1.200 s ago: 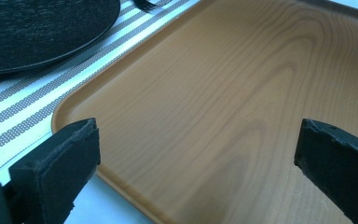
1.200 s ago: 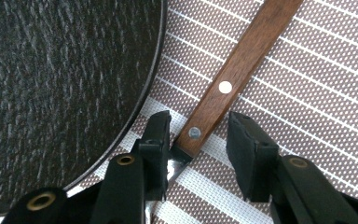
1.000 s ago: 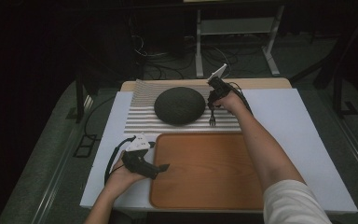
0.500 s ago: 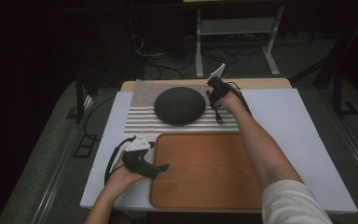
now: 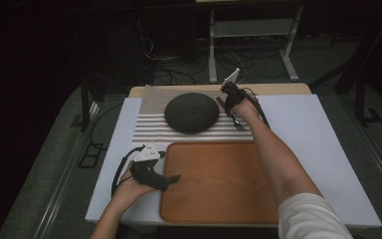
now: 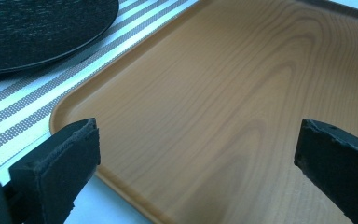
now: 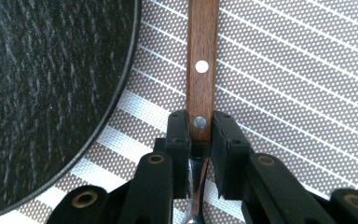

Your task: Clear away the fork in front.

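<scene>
My right gripper (image 5: pixel 231 102) is shut on a fork with a wooden handle (image 7: pixel 203 56). It holds the handle near the metal neck, just right of a black plate (image 5: pixel 191 112). The fork's metal tines (image 5: pixel 238 124) point toward the person, over a striped placemat (image 5: pixel 149 127). In the right gripper view the plate (image 7: pixel 42 93) curves along the left and the handle lies over the stripes (image 7: pixel 298 84). My left gripper (image 5: pixel 174 179) rests open at the left edge of a wooden tray (image 5: pixel 219 184). Nothing lies between its pads (image 6: pixel 60 154) above the tray's corner (image 6: pixel 223 102).
A white board (image 5: pixel 303 129) covers the table under the placemat and tray, with bare room on its right side. Beyond the table's far edge lie cables and a metal stand (image 5: pixel 248 30) on a dark floor. The plate's rim (image 6: pixel 37 28) shows in the left gripper view.
The right gripper has shifted the fork's tines slightly to the right beside the plate. The left gripper has stayed in place.
</scene>
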`<action>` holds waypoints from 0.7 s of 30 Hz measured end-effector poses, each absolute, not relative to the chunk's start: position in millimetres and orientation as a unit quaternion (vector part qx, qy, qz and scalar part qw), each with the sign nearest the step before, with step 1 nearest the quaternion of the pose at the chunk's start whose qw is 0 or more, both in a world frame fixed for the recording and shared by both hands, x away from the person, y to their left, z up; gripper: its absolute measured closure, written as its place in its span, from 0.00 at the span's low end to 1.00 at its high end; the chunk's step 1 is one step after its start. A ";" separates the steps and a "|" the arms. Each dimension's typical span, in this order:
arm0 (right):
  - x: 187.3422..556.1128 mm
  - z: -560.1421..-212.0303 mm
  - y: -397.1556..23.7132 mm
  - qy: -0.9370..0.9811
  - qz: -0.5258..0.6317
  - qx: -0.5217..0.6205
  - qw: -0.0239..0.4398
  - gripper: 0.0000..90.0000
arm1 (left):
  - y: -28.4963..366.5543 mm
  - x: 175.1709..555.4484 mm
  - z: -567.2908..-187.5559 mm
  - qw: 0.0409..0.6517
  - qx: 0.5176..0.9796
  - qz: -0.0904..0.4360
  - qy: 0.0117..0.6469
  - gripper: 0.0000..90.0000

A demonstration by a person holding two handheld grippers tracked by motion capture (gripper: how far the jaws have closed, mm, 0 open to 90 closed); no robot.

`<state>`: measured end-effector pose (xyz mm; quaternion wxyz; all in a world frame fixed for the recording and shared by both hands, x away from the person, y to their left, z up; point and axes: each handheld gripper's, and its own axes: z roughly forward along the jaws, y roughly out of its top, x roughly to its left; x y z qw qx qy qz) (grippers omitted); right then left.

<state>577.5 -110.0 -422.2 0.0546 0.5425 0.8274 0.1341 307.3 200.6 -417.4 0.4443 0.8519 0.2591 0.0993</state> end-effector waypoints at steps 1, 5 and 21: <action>577.3 -421.5 -112.5 0.828 0.139 0.541 0.055 0.86 | 200.5 307.3 -417.4 0.444 0.852 0.099 0.259 0.00; 575.1 -407.5 -128.3 0.821 0.164 0.543 0.055 0.86 | 200.0 307.9 -417.6 0.444 0.852 0.098 0.259 0.00; 544.6 -375.8 -172.2 0.814 0.245 0.525 0.048 0.86 | 199.4 306.5 -416.4 0.447 0.851 0.100 0.256 0.00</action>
